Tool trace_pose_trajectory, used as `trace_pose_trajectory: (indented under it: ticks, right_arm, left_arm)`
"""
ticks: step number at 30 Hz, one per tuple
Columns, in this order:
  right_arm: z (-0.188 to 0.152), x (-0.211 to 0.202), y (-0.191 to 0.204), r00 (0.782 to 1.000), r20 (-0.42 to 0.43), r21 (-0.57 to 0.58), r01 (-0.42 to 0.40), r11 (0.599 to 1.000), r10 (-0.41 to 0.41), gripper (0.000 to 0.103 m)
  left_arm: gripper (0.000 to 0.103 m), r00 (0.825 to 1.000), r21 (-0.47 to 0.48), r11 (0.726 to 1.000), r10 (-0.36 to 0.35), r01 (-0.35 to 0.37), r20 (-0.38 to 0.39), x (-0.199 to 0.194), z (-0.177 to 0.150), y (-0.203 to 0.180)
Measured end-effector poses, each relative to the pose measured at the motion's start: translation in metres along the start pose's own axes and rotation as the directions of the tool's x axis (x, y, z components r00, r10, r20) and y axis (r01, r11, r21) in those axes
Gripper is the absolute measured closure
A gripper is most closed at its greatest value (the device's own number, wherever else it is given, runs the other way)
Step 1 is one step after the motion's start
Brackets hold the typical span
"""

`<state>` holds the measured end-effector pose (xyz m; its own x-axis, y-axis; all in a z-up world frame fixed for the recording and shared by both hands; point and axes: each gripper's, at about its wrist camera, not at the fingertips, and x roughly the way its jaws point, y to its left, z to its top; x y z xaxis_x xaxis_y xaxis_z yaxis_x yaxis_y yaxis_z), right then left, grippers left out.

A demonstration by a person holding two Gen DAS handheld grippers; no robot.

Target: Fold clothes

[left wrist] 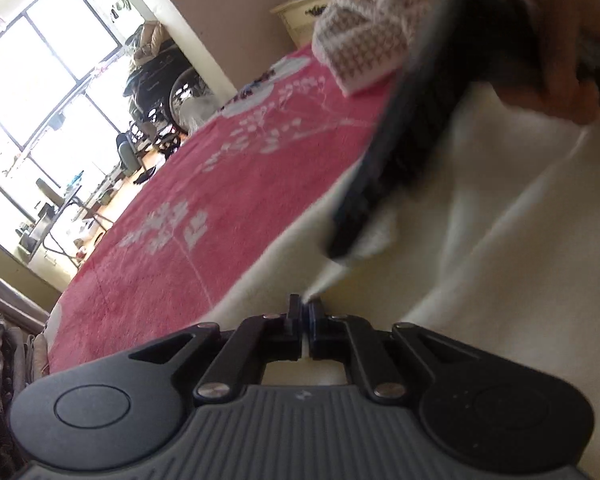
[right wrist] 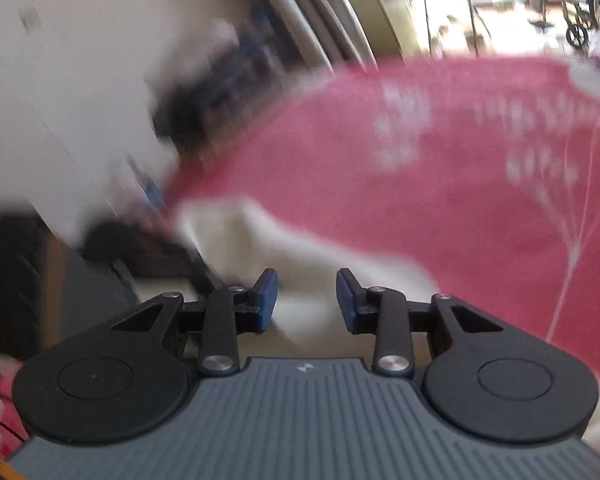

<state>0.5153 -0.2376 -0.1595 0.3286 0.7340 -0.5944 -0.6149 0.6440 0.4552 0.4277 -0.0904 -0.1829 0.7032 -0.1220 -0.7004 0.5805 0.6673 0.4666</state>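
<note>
Left hand-held gripper (left wrist: 305, 312) pinches cream garment (left wrist: 480, 240) on red blanket (left wrist: 204, 200).

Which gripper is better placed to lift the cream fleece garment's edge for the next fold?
Left. The left gripper is shut at the cream fleece garment; the right gripper stands open above it.

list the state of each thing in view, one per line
left gripper: shut, pinching the cream garment's edge
right gripper: open, over the cream cloth
cream garment: spread out, rumpled
checked garment: folded
pink bedspread: laid flat
</note>
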Motion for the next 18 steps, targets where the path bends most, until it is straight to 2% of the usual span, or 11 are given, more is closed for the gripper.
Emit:
trace_pose_trajectory:
  ticks: [2, 4, 6, 9, 12, 14, 15, 18]
  right_arm:
    - [-0.011, 0.017, -0.005, 0.999, -0.025, -0.006, 0.029, 1.0, -0.029, 0.085]
    - [-0.01, 0.014, -0.01, 1.0, -0.007, 0.059, 0.016, 0.998, -0.016, 0.086]
    - [-0.011, 0.012, -0.012, 1.0, 0.001, 0.079, 0.009, 0.997, -0.01, 0.086]
    - [-0.012, 0.011, -0.012, 1.0, 0.009, 0.1, 0.014, 0.995, -0.015, 0.086]
    - [-0.014, 0.013, -0.008, 0.999, 0.014, 0.082, 0.041, 0.996, -0.042, 0.086]
    - [-0.016, 0.013, -0.004, 0.998, 0.018, 0.072, 0.059, 0.996, -0.06, 0.086]
    - [-0.014, 0.01, -0.003, 0.998, 0.018, 0.084, 0.065, 0.994, -0.067, 0.086]
    - [-0.011, 0.0, 0.001, 0.994, 0.028, 0.097, 0.101, 0.99, -0.104, 0.085]
  left_arm:
    - [0.088, 1.0, -0.041, 0.999, -0.017, 0.016, -0.012, -0.005, 0.001, 0.008]
    - [0.084, 0.999, -0.126, 0.991, -0.043, 0.043, 0.003, -0.021, 0.003, 0.022]
    - [0.083, 0.996, -0.244, 0.966, -0.07, 0.08, 0.049, -0.038, 0.004, 0.038]
    - [0.083, 0.995, -0.386, 0.919, -0.062, 0.087, 0.078, -0.036, 0.008, 0.054]
    - [0.081, 1.0, -0.286, 0.958, -0.012, 0.007, -0.015, -0.001, 0.013, 0.04]
    - [0.081, 0.999, -0.216, 0.976, 0.019, -0.027, -0.037, 0.013, 0.011, 0.029]
    - [0.081, 0.998, -0.193, 0.98, 0.031, -0.039, -0.047, 0.018, 0.011, 0.026]
    - [0.081, 0.998, -0.231, 0.972, 0.028, -0.041, -0.058, 0.016, 0.013, 0.028]
